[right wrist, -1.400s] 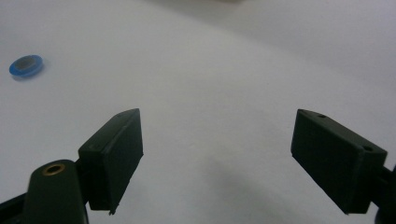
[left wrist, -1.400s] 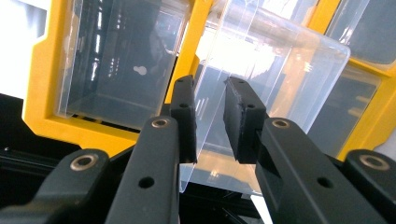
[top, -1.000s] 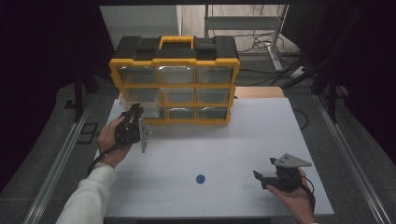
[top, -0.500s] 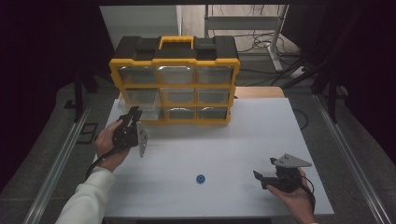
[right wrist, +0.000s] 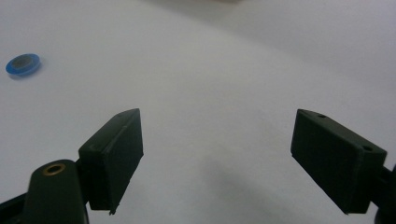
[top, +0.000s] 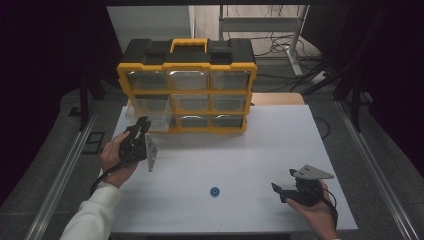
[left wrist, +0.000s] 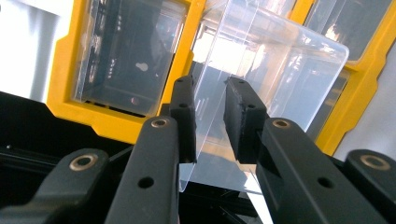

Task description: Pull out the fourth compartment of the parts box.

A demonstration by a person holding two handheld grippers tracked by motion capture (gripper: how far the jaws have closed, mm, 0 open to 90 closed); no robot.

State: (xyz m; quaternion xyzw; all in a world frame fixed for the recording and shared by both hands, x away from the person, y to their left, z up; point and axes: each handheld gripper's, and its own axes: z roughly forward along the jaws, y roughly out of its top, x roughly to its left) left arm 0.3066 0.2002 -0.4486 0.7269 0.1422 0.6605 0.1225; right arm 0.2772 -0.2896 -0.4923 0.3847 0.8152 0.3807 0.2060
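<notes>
Between left gripper (left wrist: 208, 116) jaws — clamped — thin clear plastic drawer (left wrist: 275, 65); right gripper (right wrist: 217, 158) jaws apart.

The clear drawer's (left wrist: 261, 88) bottom edge hides behind the claw.

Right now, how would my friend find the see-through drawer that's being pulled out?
Look for the big yellow and black organizer box at the back of the white table. At its lower left, one clear drawer sticks out toward the left gripper, whose fingers straddle its wall. The other drawers sit flush.
</notes>
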